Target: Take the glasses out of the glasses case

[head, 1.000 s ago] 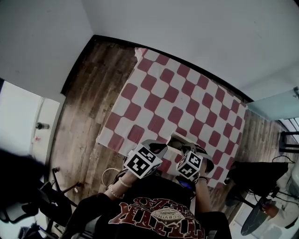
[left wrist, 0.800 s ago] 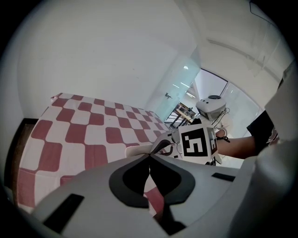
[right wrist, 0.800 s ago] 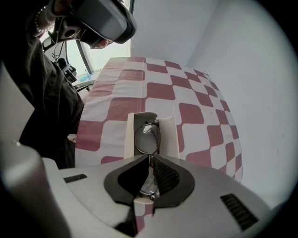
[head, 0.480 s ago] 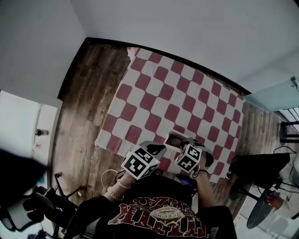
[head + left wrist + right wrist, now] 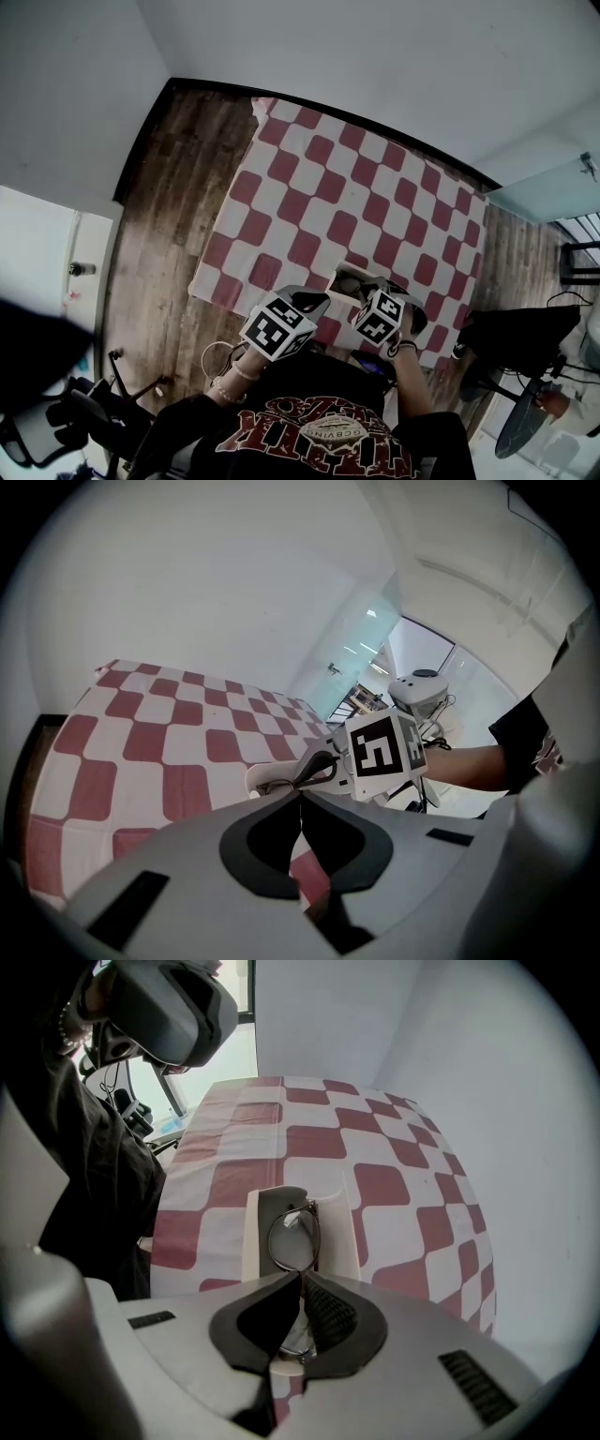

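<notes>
A cream glasses case (image 5: 251,1234) lies open on the checkered tablecloth (image 5: 319,187), near the table's front edge. The thin-rimmed glasses (image 5: 293,1238) rest in it, one lens ahead of the jaws and one behind them. My right gripper (image 5: 302,1277) is shut on the glasses at the bridge, right over the case. In the head view the case (image 5: 349,277) sits just ahead of both marker cubes. My left gripper (image 5: 300,795) hovers beside the case (image 5: 267,778), shut with nothing between its jaws. It points toward the right gripper's marker cube (image 5: 380,752).
The table stands against a white wall, with wood floor (image 5: 178,187) to its left and right. The person's torso in a black shirt (image 5: 319,431) is at the front edge. Dark furniture and cables (image 5: 516,352) sit on the floor at the right.
The head view has shifted a little. Both grippers keep their places at the case, and the right one stays shut on the glasses.
</notes>
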Demonstrator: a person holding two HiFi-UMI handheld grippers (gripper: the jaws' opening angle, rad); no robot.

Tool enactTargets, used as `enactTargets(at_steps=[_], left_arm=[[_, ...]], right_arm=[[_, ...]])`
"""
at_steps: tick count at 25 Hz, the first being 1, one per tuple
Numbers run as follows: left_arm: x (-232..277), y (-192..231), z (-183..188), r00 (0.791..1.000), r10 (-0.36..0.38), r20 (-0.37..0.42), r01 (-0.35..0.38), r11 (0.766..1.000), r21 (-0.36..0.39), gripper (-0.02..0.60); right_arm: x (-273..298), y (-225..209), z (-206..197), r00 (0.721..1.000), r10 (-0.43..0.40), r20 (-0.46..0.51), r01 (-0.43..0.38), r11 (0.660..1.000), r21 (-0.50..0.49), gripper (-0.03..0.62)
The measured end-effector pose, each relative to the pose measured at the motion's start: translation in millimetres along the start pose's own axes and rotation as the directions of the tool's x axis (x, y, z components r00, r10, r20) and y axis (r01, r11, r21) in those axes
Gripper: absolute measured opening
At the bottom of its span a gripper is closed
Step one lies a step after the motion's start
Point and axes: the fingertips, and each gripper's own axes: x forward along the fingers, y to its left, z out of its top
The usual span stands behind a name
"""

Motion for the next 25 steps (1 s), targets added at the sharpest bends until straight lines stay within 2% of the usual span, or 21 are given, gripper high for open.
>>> enactTargets(at_steps=[25], left_arm=[[7, -5, -7, 0.999, -0.015, -0.039, 0.016, 1.000, 0.021, 0.010]], right_arm=[[-21, -3, 2, 0.997, -0.059, 0.055, 0.059, 0.998, 0.000, 0.023]])
